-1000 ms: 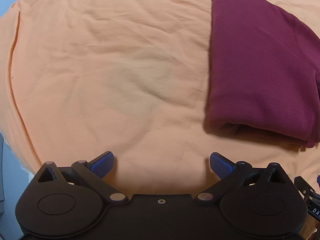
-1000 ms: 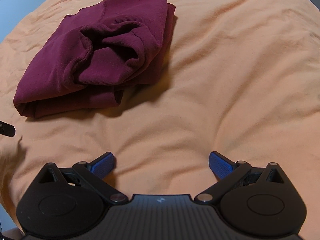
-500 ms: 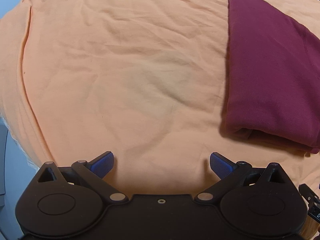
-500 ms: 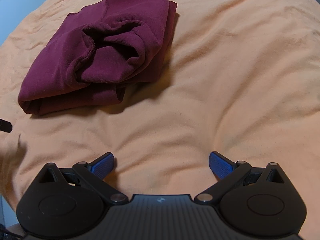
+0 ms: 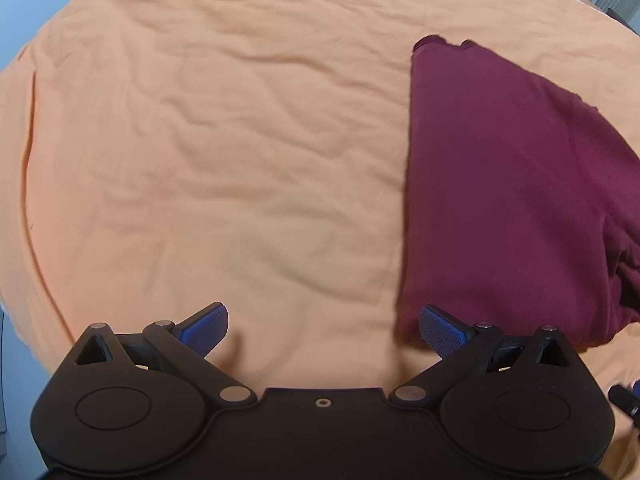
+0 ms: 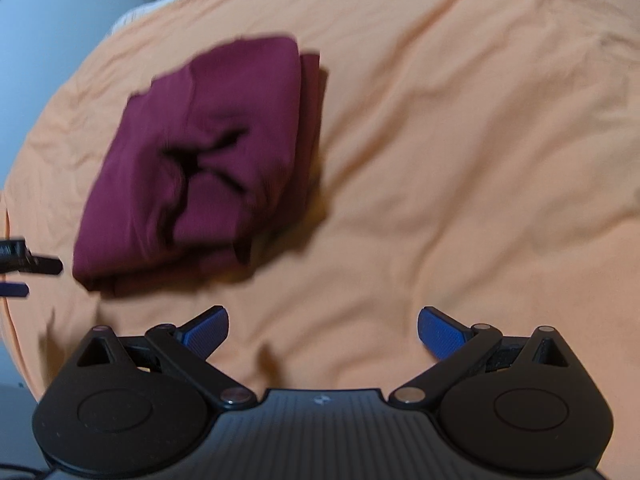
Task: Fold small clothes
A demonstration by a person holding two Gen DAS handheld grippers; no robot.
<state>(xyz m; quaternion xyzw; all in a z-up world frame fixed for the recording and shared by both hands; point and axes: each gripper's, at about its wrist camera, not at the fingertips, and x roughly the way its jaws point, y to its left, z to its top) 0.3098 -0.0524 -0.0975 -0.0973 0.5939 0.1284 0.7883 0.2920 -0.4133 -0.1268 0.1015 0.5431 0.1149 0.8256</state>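
Both grippers are empty right now. The left gripper [image 5: 323,330] has its jaws spread wide over the bare orange sheet [image 5: 200,140], and the right gripper [image 6: 323,330] is spread the same way, pinching nothing. The maroon garment [image 6: 208,160] lies on the sheet ahead and left of the right gripper, already a compact folded bundle, though its top layer looks bunched with dark creases. I'd say folding's mostly done; maybe a tidy-up is left.
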